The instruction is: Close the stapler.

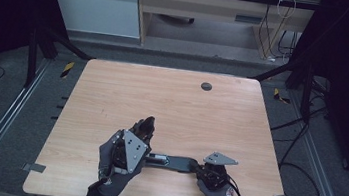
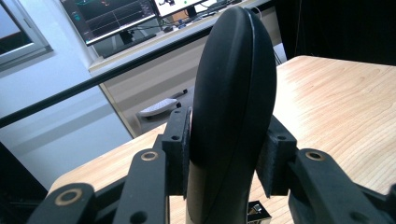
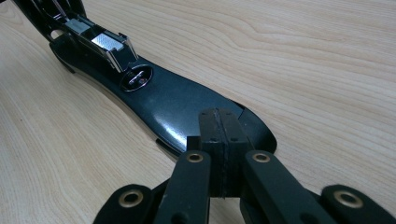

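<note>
The left claw [image 2: 229, 158] has its two black jaws set against the sides of a stapler's black top arm [image 2: 232, 93], which stands upright between them. Beneath lies the pale wooden worktop [image 2: 336, 107]. Monitors [image 2: 109, 18] glow on a desk behind.

Both my gloved hands come in from six o'clock, low on the table. Left hand [image 1: 116, 164] sits at about seven o'clock, wrapped round the left gripper [image 1: 145, 126], whose jaws point toward twelve. In the left gripper view its pads [image 2: 180, 149] stand apart, each side pressed against a broad black body rising between them. Right hand [image 1: 216, 194] lies at five o'clock, fingers curled under the right gripper [image 1: 197, 167], which points toward nine, at the left hand. In the right gripper view its pads [image 3: 210, 135] meet flat together, no gap.
</note>
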`<state>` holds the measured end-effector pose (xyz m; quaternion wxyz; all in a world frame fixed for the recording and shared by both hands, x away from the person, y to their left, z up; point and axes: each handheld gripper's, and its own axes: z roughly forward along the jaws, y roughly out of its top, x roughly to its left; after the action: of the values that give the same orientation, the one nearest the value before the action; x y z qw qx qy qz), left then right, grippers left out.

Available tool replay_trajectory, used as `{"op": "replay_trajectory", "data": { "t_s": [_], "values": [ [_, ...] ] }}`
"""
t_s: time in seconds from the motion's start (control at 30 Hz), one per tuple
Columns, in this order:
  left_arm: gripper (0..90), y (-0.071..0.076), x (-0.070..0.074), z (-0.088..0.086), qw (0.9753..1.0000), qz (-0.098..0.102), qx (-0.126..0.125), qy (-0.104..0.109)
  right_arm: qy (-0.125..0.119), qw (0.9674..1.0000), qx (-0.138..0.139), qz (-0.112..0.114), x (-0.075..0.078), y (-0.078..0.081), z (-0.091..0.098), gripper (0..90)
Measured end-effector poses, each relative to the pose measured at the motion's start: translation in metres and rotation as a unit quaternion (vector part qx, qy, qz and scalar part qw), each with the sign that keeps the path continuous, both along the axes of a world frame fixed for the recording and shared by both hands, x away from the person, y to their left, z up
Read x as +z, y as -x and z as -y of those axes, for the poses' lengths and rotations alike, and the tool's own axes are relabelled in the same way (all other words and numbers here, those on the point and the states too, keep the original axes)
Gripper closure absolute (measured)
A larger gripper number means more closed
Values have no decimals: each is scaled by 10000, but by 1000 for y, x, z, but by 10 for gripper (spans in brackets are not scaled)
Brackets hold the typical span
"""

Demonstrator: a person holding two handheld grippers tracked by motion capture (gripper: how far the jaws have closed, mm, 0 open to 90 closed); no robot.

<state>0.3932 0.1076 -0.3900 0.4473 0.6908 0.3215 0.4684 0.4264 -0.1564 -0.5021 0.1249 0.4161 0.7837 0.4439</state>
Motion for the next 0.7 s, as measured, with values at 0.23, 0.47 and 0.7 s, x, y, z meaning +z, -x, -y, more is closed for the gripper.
{"op": "replay_trajectory", "data": {
  "t_s": [0.23, 0.47, 0.7],
  "values": [
    [596, 0, -3, 10, 9999, 18, -19, -153, -12, 10000, 2, 21, 0, 0, 0, 900],
    [587, 0, -6, 19, 9994, 42, -72, -326, -13, 10000, 6, 37, -1, 0, 0, 900],
    [581, 1, -11, 31, 9983, 85, -91, -569, -14, 10000, 7, 37, -1, 0, 0, 900]
  ]
}}
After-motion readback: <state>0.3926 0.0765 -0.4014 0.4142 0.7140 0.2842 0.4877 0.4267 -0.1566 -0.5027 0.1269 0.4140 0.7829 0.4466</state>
